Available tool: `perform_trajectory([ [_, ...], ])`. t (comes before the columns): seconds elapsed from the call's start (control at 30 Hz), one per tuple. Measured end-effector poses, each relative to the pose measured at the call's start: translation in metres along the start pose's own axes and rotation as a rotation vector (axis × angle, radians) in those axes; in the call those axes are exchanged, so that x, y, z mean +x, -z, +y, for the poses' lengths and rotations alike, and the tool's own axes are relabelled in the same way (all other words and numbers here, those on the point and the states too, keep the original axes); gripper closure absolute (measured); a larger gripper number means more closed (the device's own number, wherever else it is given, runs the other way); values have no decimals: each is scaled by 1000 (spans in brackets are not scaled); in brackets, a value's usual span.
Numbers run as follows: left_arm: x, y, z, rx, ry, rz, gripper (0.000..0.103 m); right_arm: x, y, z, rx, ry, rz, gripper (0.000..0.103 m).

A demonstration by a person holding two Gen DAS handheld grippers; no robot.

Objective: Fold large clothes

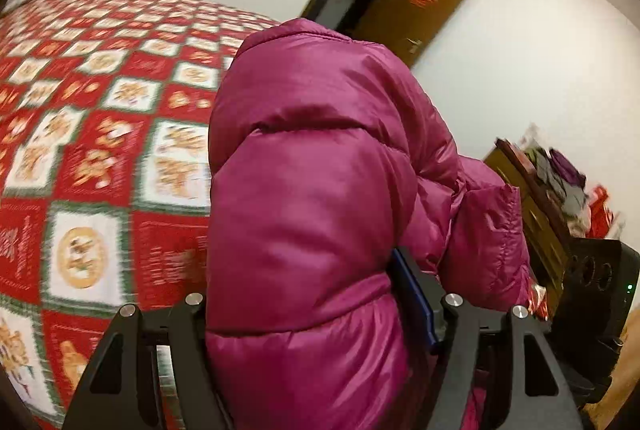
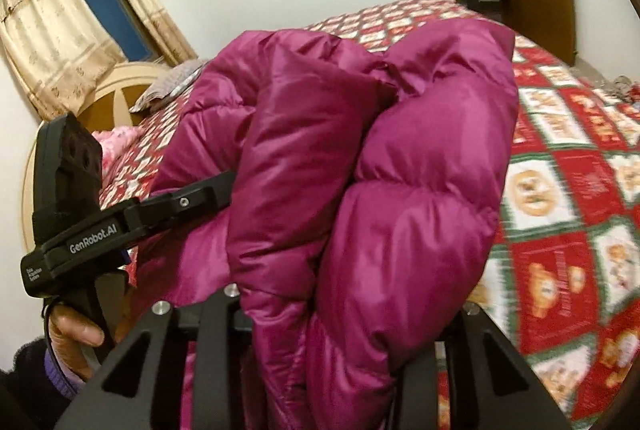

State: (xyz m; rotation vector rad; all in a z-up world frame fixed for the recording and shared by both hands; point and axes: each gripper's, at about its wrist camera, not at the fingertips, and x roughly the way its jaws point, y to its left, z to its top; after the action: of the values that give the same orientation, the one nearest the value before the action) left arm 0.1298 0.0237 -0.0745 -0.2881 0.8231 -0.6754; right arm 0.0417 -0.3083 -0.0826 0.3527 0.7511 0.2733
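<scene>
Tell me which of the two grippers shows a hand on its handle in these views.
The left gripper, seen in the right wrist view: a hand grips its black handle at lower left. The right gripper shows only its finger mounts, clamped on the magenta puffer jacket.

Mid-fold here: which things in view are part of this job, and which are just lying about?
Job: jacket, left gripper, right gripper, bed.
Lying about: pillow, curtain, door, cluttered cabinet.
</scene>
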Motion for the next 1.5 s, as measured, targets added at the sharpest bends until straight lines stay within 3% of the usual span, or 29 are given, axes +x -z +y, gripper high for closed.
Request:
perform_trajectory([
  [0.4, 36, -17, -55, 116, 59, 42, 34, -57, 2, -57, 78, 118, -95, 66],
  [0.87, 81, -23, -75, 100, 65, 91, 34, -47, -14, -92, 109, 199, -106, 66],
  [1.27, 139, -33, -63, 60, 3, 146, 34, -29, -24, -148, 171, 193, -69, 66],
  [1.5, 173, -30, -53, 86, -122, 180, 34, 5, -31, -188, 264, 170, -18, 66],
])
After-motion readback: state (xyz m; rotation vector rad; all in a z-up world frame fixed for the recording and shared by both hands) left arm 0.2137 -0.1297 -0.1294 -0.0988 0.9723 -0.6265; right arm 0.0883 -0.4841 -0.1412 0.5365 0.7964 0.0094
